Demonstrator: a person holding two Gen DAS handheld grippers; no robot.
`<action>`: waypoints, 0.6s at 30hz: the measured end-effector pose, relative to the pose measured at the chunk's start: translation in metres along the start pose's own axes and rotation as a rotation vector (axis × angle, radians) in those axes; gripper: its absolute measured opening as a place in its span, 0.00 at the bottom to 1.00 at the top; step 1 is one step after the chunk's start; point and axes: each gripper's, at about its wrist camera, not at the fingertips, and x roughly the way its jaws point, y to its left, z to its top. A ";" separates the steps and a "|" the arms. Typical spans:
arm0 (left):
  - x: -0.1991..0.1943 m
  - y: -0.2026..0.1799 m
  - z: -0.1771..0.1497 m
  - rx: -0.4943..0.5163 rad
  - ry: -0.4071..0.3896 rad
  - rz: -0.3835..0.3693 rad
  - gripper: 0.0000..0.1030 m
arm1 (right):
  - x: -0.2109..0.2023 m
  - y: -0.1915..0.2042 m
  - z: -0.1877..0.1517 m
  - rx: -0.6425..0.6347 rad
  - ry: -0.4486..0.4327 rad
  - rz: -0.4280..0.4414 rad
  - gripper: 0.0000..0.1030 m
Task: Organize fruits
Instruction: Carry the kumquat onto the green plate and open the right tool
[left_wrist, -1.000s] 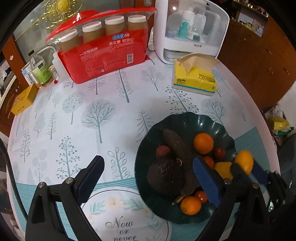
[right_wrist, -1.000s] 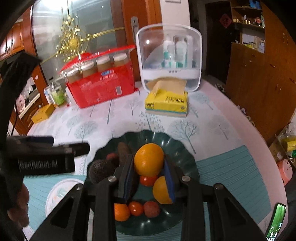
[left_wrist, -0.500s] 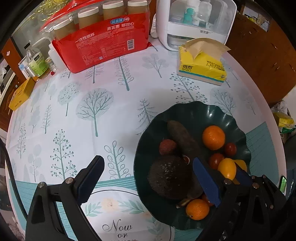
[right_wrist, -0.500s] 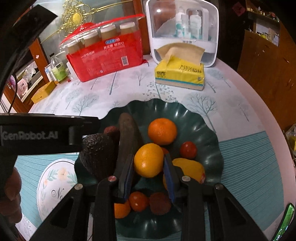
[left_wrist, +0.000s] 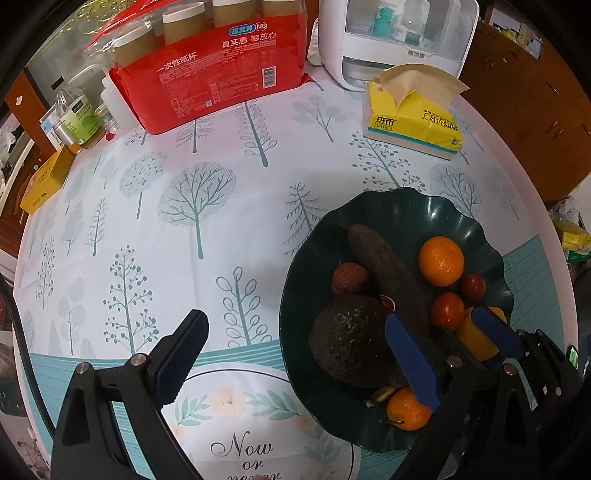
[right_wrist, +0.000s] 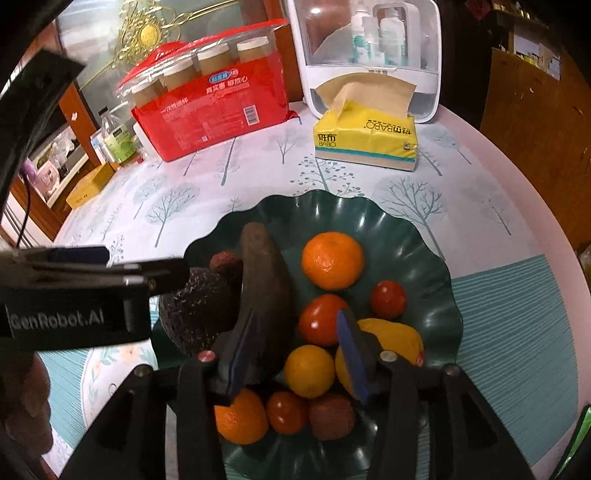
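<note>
Since a second ago: both my grippers had come down toward the green fruit bowl (right_wrist: 436, 236); the right gripper (right_wrist: 295, 354) had just been opening its jaws, and the small orange (right_wrist: 309, 371) it had carried sat between them, no pad pressing on it.
Left gripper (left_wrist: 295, 354): I held it wide open and empty, one finger over the tablecloth, the other over the bowl's near side.
Left gripper's body: in the right wrist view I read "GenRobot.AI" on it.
Avocado (left_wrist: 349, 341): it lay in the bowl's left part; I judged it heavy, firm and pebbly, best taken across its widest part.
Dark long fruit (right_wrist: 264, 280): it lay beside the avocado; I could not name it and would grip it at mid-length.
Small orange: it rested low in the bowl among tomatoes (right_wrist: 321, 319); I judged it light, round, apt to roll, needing a soft pinch at its equator.
Red pack of paper cups (left_wrist: 221, 70): I read "一次性纸杯", and "真实惠 够放心".
Tissue pack (right_wrist: 365, 142): yellow, it was printed "BABO".
Tablecloth (left_wrist: 184, 206): "Now" showed near the lower edge.
</note>
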 end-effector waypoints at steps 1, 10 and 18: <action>-0.001 0.000 -0.001 -0.002 0.000 0.000 0.93 | 0.000 -0.001 0.001 0.007 0.001 0.001 0.45; -0.010 0.001 -0.013 -0.006 0.002 -0.002 0.93 | -0.011 -0.004 0.002 0.016 -0.024 -0.021 0.45; -0.027 0.010 -0.031 -0.033 -0.008 -0.003 0.93 | -0.023 0.005 -0.003 -0.014 -0.033 -0.038 0.45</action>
